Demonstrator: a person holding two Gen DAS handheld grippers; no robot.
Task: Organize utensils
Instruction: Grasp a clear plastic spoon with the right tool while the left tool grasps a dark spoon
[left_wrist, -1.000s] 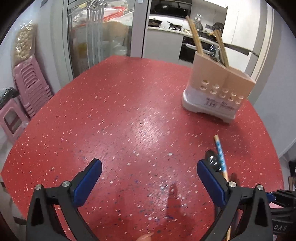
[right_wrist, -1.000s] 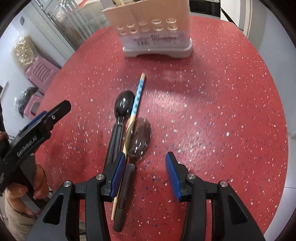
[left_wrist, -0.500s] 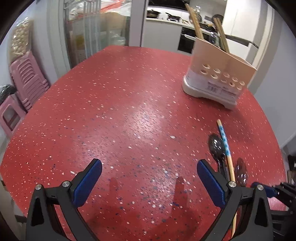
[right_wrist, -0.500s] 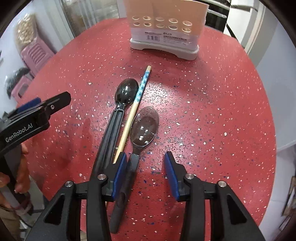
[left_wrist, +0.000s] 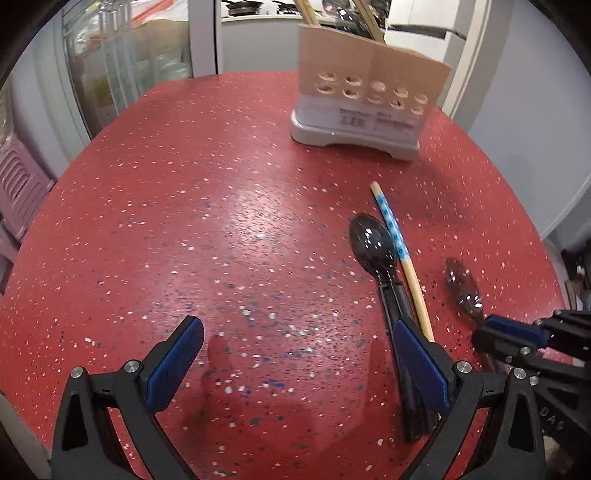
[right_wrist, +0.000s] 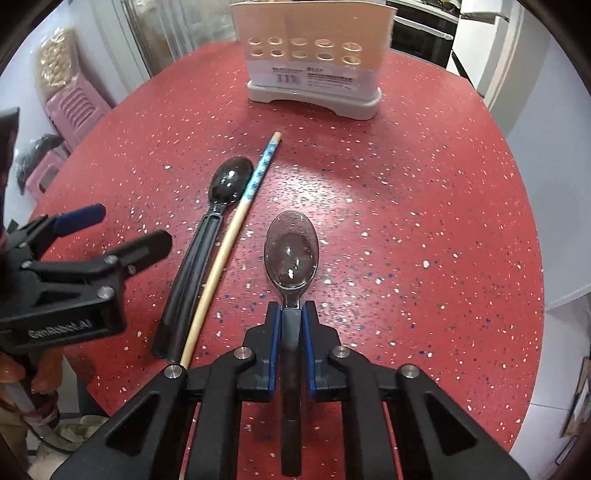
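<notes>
On a speckled red table (right_wrist: 424, 192), the right gripper (right_wrist: 291, 328) pinches a clear spoon (right_wrist: 291, 251); the left gripper (left_wrist: 295, 365) gapes.

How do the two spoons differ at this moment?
The clear spoon is see-through and held by its handle in the right claw; the black spoon is opaque and lies free on the table, beside a chopstick. Both point their bowls toward the holder.

Both wrist cameras look forward, low over the red speckled table (left_wrist: 229, 206), toward the utensil holder (right_wrist: 314, 62). They share the black spoon (left_wrist: 371, 242), chopstick (right_wrist: 236, 221), probably also the clear spoon (right_wrist: 291, 254).
</notes>
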